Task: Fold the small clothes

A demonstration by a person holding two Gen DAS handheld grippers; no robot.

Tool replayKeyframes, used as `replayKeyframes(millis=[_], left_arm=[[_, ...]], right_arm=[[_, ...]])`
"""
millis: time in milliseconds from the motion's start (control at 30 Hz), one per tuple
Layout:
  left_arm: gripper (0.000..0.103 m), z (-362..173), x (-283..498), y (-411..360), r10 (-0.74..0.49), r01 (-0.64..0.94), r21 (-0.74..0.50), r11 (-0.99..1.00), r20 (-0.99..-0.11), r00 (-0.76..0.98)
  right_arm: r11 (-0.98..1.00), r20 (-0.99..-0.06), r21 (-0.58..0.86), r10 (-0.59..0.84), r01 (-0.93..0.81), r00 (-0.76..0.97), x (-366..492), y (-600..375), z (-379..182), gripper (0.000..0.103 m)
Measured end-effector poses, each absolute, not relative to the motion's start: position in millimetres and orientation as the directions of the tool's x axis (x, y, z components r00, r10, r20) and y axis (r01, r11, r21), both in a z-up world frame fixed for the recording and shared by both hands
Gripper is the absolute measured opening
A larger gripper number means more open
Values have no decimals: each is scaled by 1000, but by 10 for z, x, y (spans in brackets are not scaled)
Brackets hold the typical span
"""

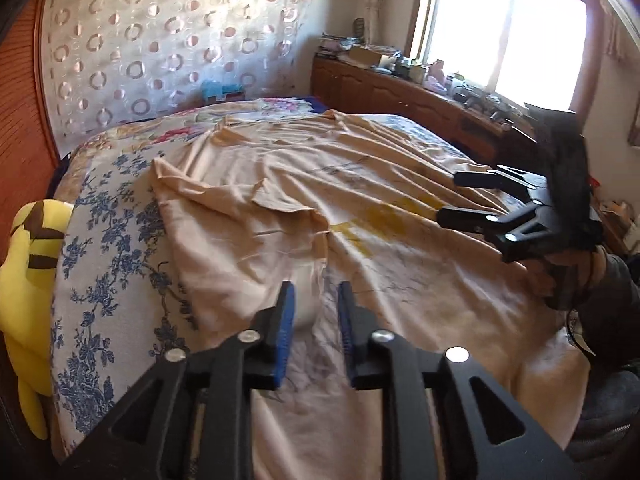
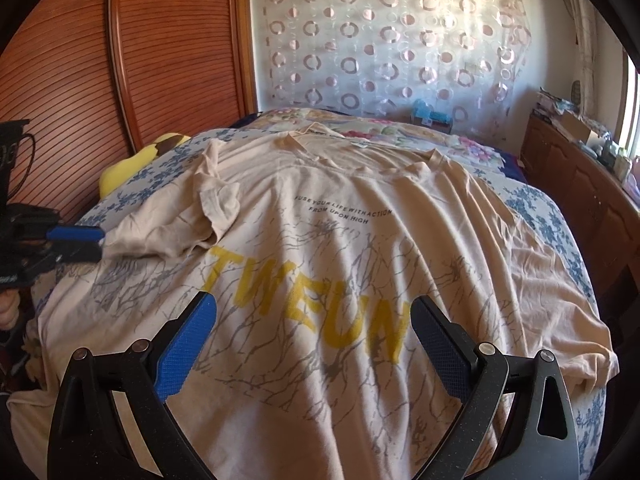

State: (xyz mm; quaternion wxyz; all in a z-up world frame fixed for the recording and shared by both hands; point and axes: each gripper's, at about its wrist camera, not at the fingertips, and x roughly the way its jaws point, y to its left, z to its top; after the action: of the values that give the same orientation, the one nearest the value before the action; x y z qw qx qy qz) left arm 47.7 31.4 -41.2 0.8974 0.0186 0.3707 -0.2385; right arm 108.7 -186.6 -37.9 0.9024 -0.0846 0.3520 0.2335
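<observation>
A beige T-shirt [image 2: 340,240] with yellow letters and grey branch print lies spread on the bed, neck at the far end. It also shows in the left wrist view [image 1: 320,184]. Its left sleeve [image 2: 188,224] is folded inward over the chest. My left gripper [image 1: 316,304] has a narrow gap between its pads, just above the shirt's left side, with no cloth between them. It shows in the right wrist view [image 2: 90,242] at the sleeve's edge. My right gripper [image 2: 312,320] is wide open above the shirt's lower front, and appears in the left wrist view [image 1: 450,198].
A blue-flowered quilt [image 2: 552,224] covers the bed. A yellow plush toy [image 1: 28,280] lies at its left edge by a wooden wardrobe [image 2: 160,48]. A cluttered wooden cabinet [image 1: 400,92] runs along the right under the window.
</observation>
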Motion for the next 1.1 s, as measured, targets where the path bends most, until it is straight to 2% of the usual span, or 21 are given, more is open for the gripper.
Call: replayKeyframes(millis=[100, 233, 367, 433, 633, 867, 900, 933, 1000, 1100], left_arm=[[37, -339, 427, 344, -390, 421, -123, 899, -662, 640], [42, -289, 420, 441, -288, 352, -37, 935, -656, 698], [50, -300, 519, 646, -253, 294, -49, 954, -657, 710], [51, -325, 577, 754, -229, 264, -47, 963, -656, 719], [51, -464, 802, 946, -200, 217, -59, 974, -673, 712], [52, -622, 995, 1041, -196, 202, -76, 976, -701, 686], [52, -634, 1025, 1050, -199, 200, -82, 976, -703, 683], [52, -652, 1058, 1058, -203, 200, -88, 976, -706, 679], [52, -688, 1120, 1062, -205, 199, -93, 976, -710, 673], [52, -717, 1190, 1053, -202, 202, -87, 975, -720, 664]], right_arm=[[874, -675, 11, 365, -486, 641, 1119, -1853, -346, 99], [857, -676, 12, 387, -515, 628, 1203, -1741, -273, 99], [822, -684, 15, 424, -570, 594, 1354, -1514, -230, 91], [802, -690, 28, 447, -597, 568, 1456, -1385, -231, 84], [730, -728, 41, 490, -682, 480, 1774, -880, -368, 54], [678, -774, 34, 483, -734, 410, 2004, -433, -586, 44], [675, -777, 34, 482, -737, 405, 2021, -407, -608, 39], [674, -783, 27, 473, -739, 403, 2041, -393, -631, 27], [676, -791, 12, 457, -736, 406, 2079, -410, -660, 10], [694, -771, 30, 474, -720, 425, 2093, -558, -600, 4]])
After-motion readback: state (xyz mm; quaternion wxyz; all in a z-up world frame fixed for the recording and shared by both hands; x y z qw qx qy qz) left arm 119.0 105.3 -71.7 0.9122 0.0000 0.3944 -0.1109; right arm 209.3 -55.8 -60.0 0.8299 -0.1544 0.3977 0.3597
